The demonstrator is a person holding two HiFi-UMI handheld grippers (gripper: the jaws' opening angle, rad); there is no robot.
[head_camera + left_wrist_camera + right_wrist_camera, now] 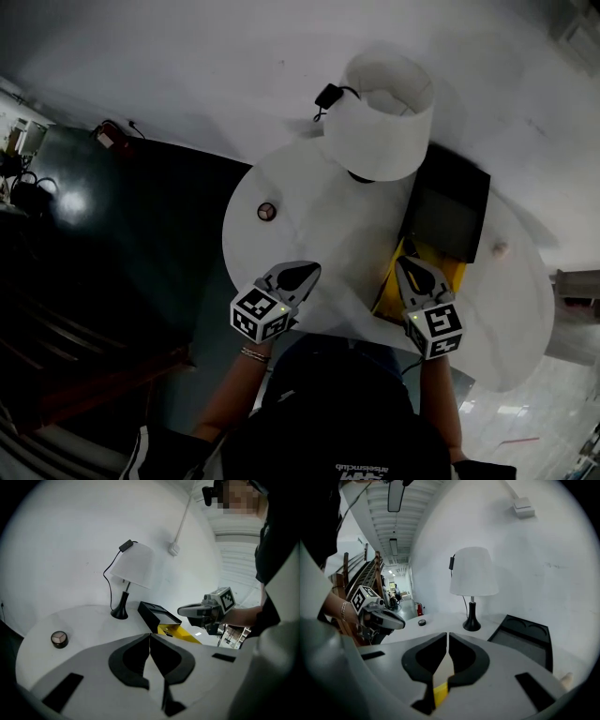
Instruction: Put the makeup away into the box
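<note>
Though dim, round white table [314, 220] beside wall [187, 66]

Makeup compact [267, 211]: small, round, dark rim, pale top split in segments. It lies flat on the left of the white table [319, 220], well apart from the box. Box [448, 214]: open, on the right of the table, with a black recessed part far and a yellow part [394, 279] near.
</note>
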